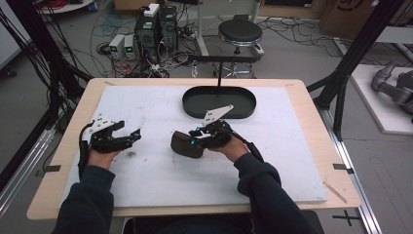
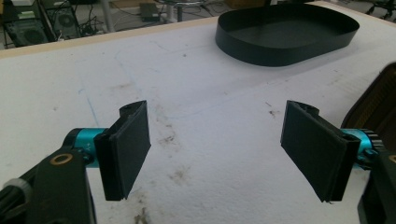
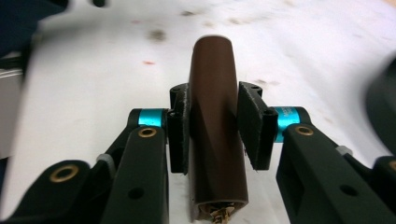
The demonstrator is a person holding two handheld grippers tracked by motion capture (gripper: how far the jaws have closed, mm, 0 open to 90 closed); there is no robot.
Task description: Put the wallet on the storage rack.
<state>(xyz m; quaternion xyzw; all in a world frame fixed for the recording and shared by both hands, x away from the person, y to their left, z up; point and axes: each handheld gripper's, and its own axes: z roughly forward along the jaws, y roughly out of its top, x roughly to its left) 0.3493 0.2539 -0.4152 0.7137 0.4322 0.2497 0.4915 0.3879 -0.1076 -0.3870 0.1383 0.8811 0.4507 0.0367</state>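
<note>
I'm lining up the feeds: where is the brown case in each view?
High view: brown case at centre, in the right gripper.
Left gripper view: its edge at the far right.
Right gripper view: centre, clamped between the jaws.
Shared landmark: black oval tray.

I see both forearms, in dark sleeves, coming in from the bottom of the high view, with each hand wrapped around the body of its tool. My left tool (image 1: 130, 135) sits low on the left side, its tips aimed toward the middle; in the left gripper view its two black pads (image 2: 128, 149) stand wide apart, facing each other with nothing between them. My right tool (image 1: 194, 137) is near the centre, pointing left, with its grey three-cornered plate tilted up on top. In the right gripper view its pads (image 3: 180, 135) press in from both sides, clamped on a brown object (image 3: 215, 126).
</note>
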